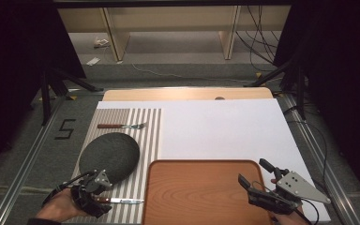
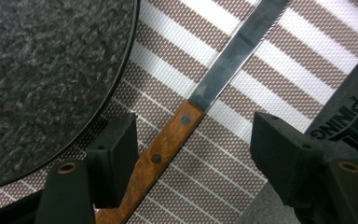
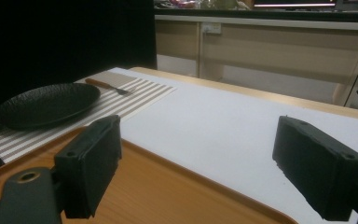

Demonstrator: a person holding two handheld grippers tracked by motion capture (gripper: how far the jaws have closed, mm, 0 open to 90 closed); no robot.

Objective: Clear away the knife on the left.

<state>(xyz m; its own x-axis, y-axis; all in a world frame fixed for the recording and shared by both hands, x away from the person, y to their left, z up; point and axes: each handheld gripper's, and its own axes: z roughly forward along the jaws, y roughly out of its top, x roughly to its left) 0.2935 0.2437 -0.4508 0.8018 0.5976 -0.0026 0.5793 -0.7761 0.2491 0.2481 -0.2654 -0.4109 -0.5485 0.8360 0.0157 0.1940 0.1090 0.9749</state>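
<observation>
Wood and steel: the knife [image 2: 191,112] lies flat on the striped placemat [image 2: 279,42] at the lower left of the high view, just below the plate [image 1: 108,156], its riveted brown handle running between the jaws of my left tool [image 1: 95,194]. Those jaws stand partly apart around the handle, one close beside it, not yet pressing, so I judge the pick-up is barely begun and the lift is all left to do. My right tool [image 1: 255,183] hangs wide and empty over the smooth wooden tray [image 1: 201,197] at lower right. The plate is matte, dark and pebbled; the fork [image 1: 122,126] lies above it.
</observation>
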